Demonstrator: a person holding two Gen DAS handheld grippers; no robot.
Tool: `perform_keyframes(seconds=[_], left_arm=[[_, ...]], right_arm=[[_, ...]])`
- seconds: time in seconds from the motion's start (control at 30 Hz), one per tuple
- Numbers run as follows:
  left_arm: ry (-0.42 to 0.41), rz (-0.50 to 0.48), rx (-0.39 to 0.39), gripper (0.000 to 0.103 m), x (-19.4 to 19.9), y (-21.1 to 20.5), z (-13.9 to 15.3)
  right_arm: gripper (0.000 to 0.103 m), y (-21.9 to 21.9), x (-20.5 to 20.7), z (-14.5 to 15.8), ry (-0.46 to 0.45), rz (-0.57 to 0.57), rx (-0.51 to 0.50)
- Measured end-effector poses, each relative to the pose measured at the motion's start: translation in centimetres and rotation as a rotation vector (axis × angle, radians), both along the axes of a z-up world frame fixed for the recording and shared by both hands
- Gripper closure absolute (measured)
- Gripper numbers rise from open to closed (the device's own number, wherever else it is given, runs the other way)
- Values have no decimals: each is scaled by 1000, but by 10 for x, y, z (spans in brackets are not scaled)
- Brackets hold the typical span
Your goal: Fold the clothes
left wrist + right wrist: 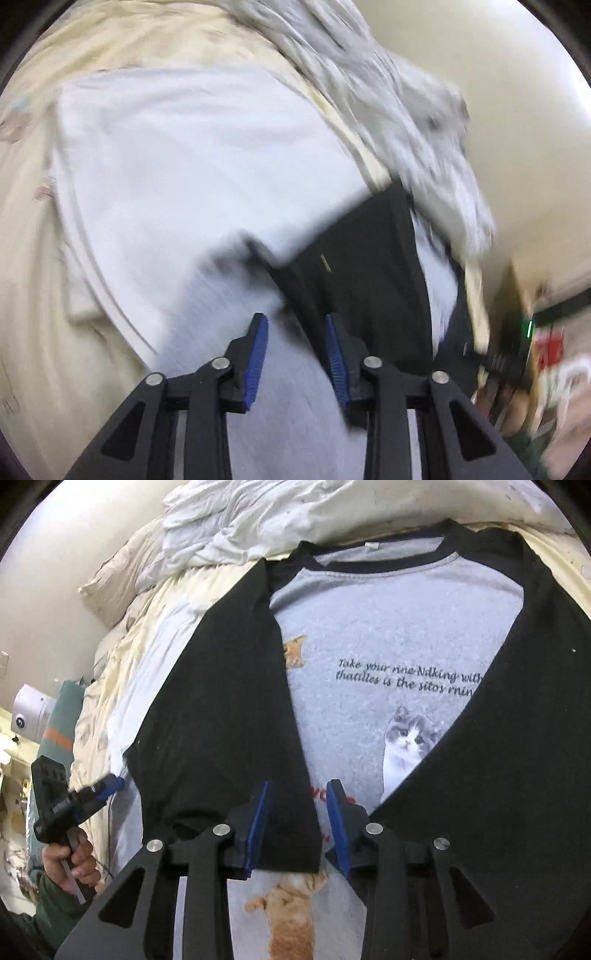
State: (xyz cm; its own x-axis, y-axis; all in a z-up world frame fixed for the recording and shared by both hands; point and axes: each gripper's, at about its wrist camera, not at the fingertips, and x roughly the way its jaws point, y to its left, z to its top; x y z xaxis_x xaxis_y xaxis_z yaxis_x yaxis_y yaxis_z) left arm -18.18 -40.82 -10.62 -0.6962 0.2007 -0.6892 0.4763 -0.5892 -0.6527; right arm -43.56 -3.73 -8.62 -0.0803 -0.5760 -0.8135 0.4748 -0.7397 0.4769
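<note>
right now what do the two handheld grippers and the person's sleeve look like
Both grippers share one build: matte black angular linkage arms with triangular cutouts, round silver pivot pins, and flat ribbed blue finger pads. See the left gripper and the right gripper. In the right wrist view the left gripper also shows a boxy black pistol-style handle with a thin dark cable trailing below. The person's sleeve is dark green.

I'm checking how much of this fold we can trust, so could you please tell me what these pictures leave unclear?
- Left wrist view: motion blur smears the black sleeve and the grey blanket.
- Right wrist view: the shirt has its hem cut off by the bottom edge and the right gripper; its printed lines run under the folded right-hand sleeve.
- Right wrist view: the left gripper is small; its fingers are unreadable.
</note>
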Motion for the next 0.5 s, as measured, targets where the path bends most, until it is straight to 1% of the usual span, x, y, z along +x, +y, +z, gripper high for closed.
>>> perform_keyframes(seconds=[0.03,0.07,0.1,0.13,0.17,0.23,0.27,0.33,0.4,0.47,0.5], left_arm=[[27,24,36,60,-1,-8,-3],[47,34,75,60,-3,-14,-6],[60,26,116,60,-8,-16,-11],[54,15,134,60,-14,-17,-15],[29,1,120,60,-20,-15,-18],[8,-23,94,60,-32,-11,-24],[19,-24,93,60,-36,-11,-26],[86,2,118,60,-37,-20,-26],[157,61,150,60,-36,-33,-28],[193,164,166,60,-26,-53,-32],[204,215,200,60,-19,-61,-38]], right_arm=[[66,-1,2,1,4,0,-17],[65,-3,3,2,5,-2,-30],[65,-7,5,3,6,-3,-41],[64,-10,7,4,8,1,-51],[64,-12,9,5,10,5,-60],[63,-18,12,8,19,17,-75],[62,-22,14,9,25,26,-80],[61,-29,16,9,28,44,-82],[60,-33,16,8,28,53,-78],[60,-34,16,8,28,57,-76],[60,-34,15,9,33,57,-72]])
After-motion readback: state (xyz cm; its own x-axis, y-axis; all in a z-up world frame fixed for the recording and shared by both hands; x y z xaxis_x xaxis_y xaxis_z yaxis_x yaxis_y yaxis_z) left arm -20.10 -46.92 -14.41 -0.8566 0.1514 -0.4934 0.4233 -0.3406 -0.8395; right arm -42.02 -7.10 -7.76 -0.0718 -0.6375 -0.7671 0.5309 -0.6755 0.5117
